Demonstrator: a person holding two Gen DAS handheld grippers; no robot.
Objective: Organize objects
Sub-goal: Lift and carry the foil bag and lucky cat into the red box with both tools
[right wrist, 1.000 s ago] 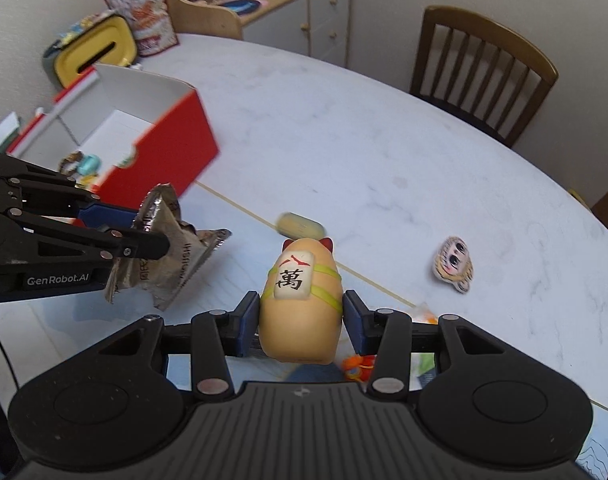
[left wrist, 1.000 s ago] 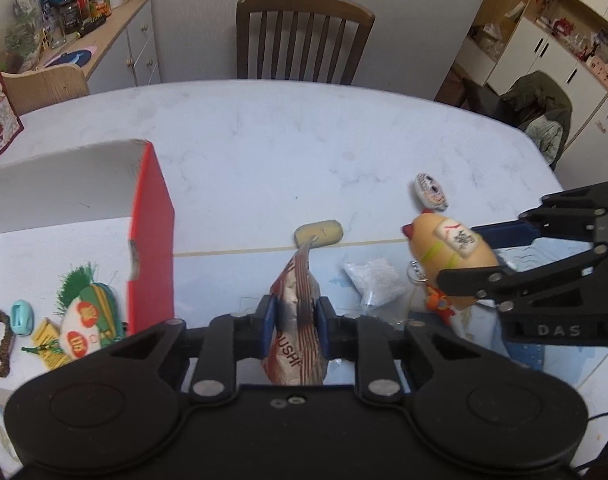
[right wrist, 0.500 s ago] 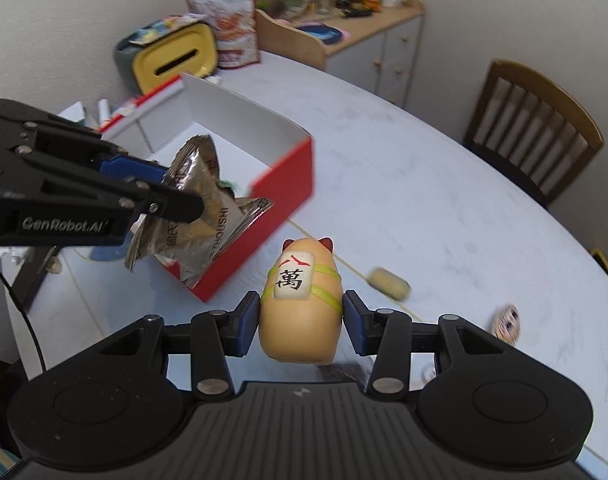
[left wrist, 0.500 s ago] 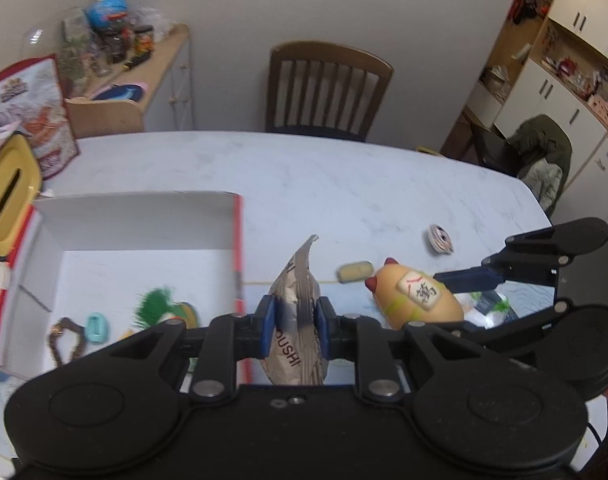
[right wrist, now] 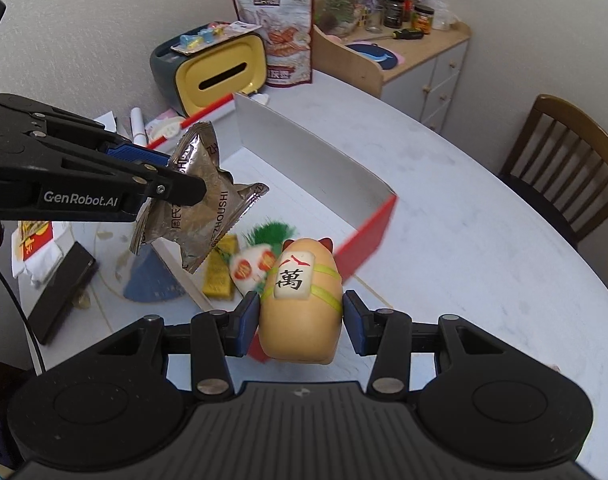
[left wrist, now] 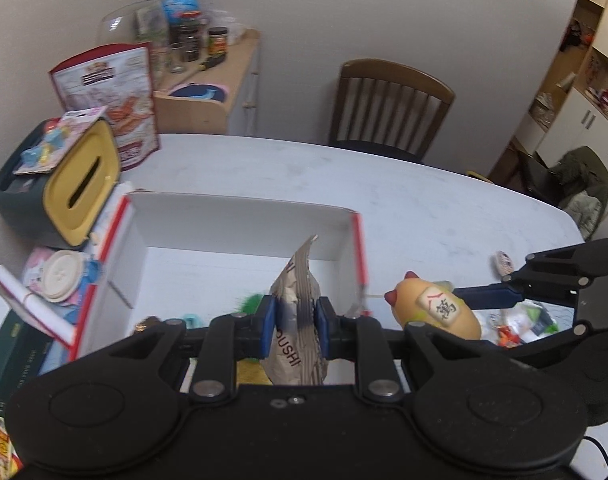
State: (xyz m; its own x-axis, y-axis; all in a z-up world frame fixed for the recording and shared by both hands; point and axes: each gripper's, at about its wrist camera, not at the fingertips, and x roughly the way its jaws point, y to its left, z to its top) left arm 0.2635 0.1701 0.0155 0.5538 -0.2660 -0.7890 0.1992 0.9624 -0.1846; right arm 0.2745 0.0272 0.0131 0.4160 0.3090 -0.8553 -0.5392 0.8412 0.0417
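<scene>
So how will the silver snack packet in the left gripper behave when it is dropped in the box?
The snack packet looks crinkled and thin, so probably light and floppy. Pinched at one edge by the left gripper, it should flop flat, not roll.

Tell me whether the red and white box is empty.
Not empty. The red and white cardboard box holds a gold bar-shaped trinket and a green-tufted white charm.

Black left gripper [right wrist: 184, 190] arm – "GenRobot.AI"; crinkled silver foil snack packet [right wrist: 208, 216] it grips – "ZHOUSHI"; orange cat-shaped figurine [right wrist: 300, 300] beside packet – "萬".
</scene>
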